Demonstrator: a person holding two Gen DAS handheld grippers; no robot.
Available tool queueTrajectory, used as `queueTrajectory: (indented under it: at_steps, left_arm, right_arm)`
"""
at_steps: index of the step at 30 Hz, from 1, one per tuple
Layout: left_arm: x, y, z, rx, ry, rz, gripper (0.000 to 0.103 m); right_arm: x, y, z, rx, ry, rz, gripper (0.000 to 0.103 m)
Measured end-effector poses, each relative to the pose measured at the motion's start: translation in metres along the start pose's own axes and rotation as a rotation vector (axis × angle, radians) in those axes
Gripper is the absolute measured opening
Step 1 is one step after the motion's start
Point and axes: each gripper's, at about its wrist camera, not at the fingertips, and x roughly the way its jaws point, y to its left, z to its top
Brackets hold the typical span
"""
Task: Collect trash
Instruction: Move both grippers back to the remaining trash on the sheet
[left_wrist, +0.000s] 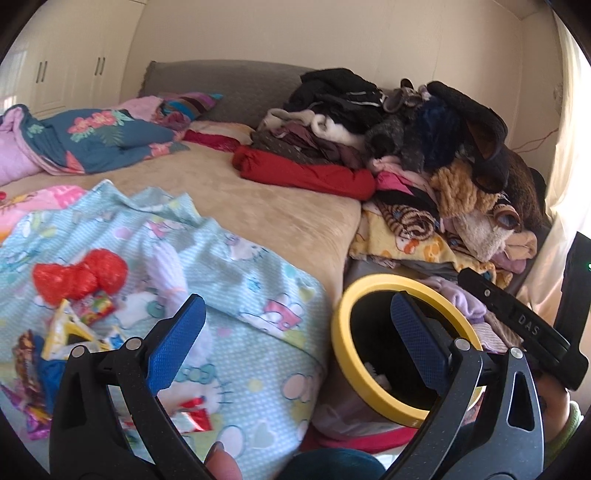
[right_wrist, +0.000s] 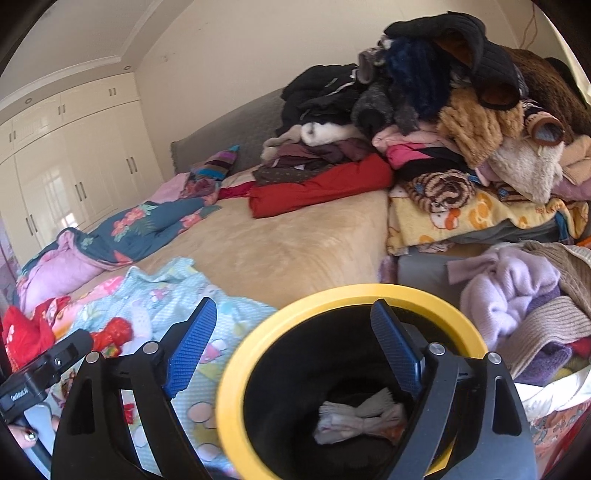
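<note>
A black trash bin with a yellow rim (left_wrist: 352, 373) stands beside the bed. My left gripper (left_wrist: 297, 306) is open and holds nothing; its right finger hangs over the bin's mouth. Left of it, on a light blue blanket (left_wrist: 236, 266), lie a crumpled red wrapper (left_wrist: 79, 275), colourful wrappers (left_wrist: 74, 328) and a red-and-silver wrapper (left_wrist: 194, 413). My right gripper (right_wrist: 294, 312) is open and empty above the bin's rim (right_wrist: 229, 398). Crumpled white paper (right_wrist: 358, 417) lies at the bin's bottom. The red wrapper (right_wrist: 114, 332) shows at the left.
A tall pile of clothes (left_wrist: 424, 147) fills the bed's right side, and more knitwear (right_wrist: 517, 295) lies beside the bin. A floral quilt (left_wrist: 92, 136) sits at the far left on the beige bed cover (left_wrist: 288, 206). Wardrobe doors (right_wrist: 74, 166) line the far wall.
</note>
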Motion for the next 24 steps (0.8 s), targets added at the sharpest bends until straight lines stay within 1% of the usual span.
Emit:
queueTrajectory:
  at_steps: [9, 17, 19, 24]
  left_arm:
    - [-0.018, 0.031, 0.005, -0.040, -0.043, 0.052, 0.092]
    - [-0.028, 0.059, 0.011, -0.081, -0.073, 0.096, 0.092]
    - [-0.030, 0.066, 0.012, -0.090, -0.079, 0.105, 0.092]
    - [-0.034, 0.082, 0.016, -0.112, -0.091, 0.134, 0.092]
  right_arm:
    - [0.000, 0.047, -0.005, -0.061, 0.014, 0.079, 0.084]
    - [0.001, 0.080, -0.013, -0.112, 0.035, 0.127, 0.084]
    - [0.000, 0.088, -0.015, -0.124, 0.036, 0.138, 0.087]
    - [0.003, 0.106, -0.019, -0.154, 0.047, 0.167, 0.087]
